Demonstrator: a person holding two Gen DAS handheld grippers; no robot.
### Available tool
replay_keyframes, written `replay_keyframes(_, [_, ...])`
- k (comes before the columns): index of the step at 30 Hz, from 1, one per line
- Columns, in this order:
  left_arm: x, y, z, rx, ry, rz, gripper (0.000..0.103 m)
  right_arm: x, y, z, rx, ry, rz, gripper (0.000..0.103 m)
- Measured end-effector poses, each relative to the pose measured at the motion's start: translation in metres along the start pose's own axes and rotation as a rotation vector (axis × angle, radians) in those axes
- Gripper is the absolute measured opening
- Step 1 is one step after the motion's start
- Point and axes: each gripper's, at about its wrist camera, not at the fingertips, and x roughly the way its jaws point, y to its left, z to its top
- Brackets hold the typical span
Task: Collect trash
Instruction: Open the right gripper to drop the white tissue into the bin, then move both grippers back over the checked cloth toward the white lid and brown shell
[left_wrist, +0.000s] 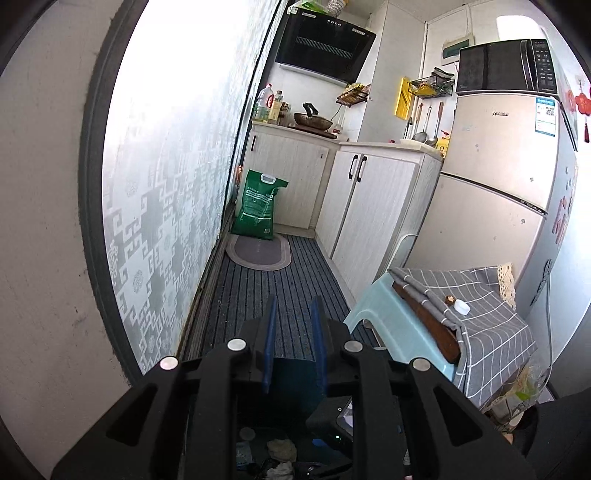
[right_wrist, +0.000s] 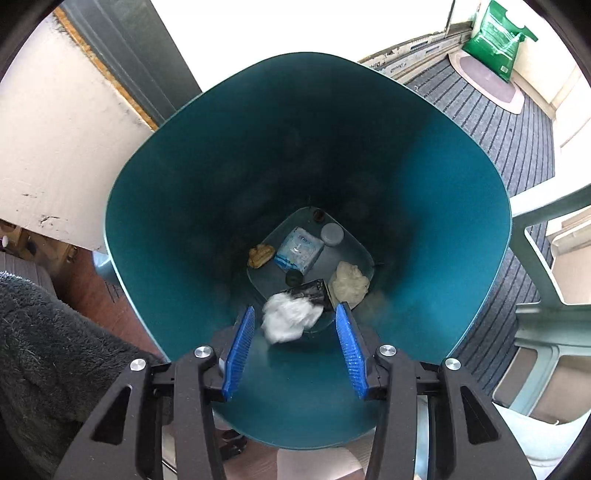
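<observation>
One teal bin (right_wrist: 177, 206) fills the right wrist view, seen from above down to its floor. A blurred white wad of tissue (right_wrist: 290, 317) hangs free in the bin's mouth between the blue pads of the right gripper (right_wrist: 295, 338); neither pad touches it, and the jaws stand well apart. On the bin floor lie a blue and white packet (right_wrist: 297, 249), a grey round lid (right_wrist: 331, 234), a yellowish crumpled scrap (right_wrist: 260, 255), a pale crumpled wad (right_wrist: 349, 282) and a dark wrapper (right_wrist: 310, 291); print on the packet is too small to read. A small dark round thing beside the packet cannot be made out.

In the left wrist view the left gripper (left_wrist: 295, 332) has its blue pads (left_wrist: 269, 332) close together on a teal wall, the bin (left_wrist: 291, 376), which runs down between them; the pads appear to clamp it, though the contact itself is hard to see. Below, past the black frame, a strip of the bin floor shows with bits of trash, partly cut off.

Further out stand a light blue stool (left_wrist: 391, 325), a table under a grey checked cloth (left_wrist: 491, 325) with a small white thing on it, a fridge (left_wrist: 491, 192) whose sticker and logo are unreadable, a microwave (left_wrist: 506, 66) on top, and a green sack (left_wrist: 258, 206) with small illegible print on the striped floor mat (left_wrist: 266, 291).
</observation>
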Motion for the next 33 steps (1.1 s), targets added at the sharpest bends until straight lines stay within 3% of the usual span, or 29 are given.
replay_keyframes(3, [-0.004,-0.001,0.005,-0.016,-0.025,0.003,0.029,-0.008,0.000,-0.001,-0.001,-0.031,0.001,0.047])
replay_keyframes(11, [-0.014,-0.011,0.015,-0.043,-0.089,-0.008,0.034,-0.051,0.007,0.000,-0.039,-0.141,-0.014,0.047])
replay_keyframes(16, [-0.015,-0.016,0.019,-0.074,-0.109,-0.018,0.039,-0.093,0.008,0.002,-0.059,-0.252,-0.049,0.046])
replay_keyframes(19, [-0.016,-0.019,0.020,-0.084,-0.128,-0.015,0.039,-0.124,0.002,0.003,-0.053,-0.328,-0.055,0.041])
replay_keyframes(25, [-0.012,-0.032,0.023,-0.097,-0.128,-0.055,0.042,-0.179,-0.020,0.000,-0.011,-0.451,-0.091,0.033])
replay_keyframes(33, [-0.001,-0.067,0.024,-0.048,-0.111,-0.104,0.043,-0.240,-0.070,-0.021,0.088,-0.589,-0.133,0.033])
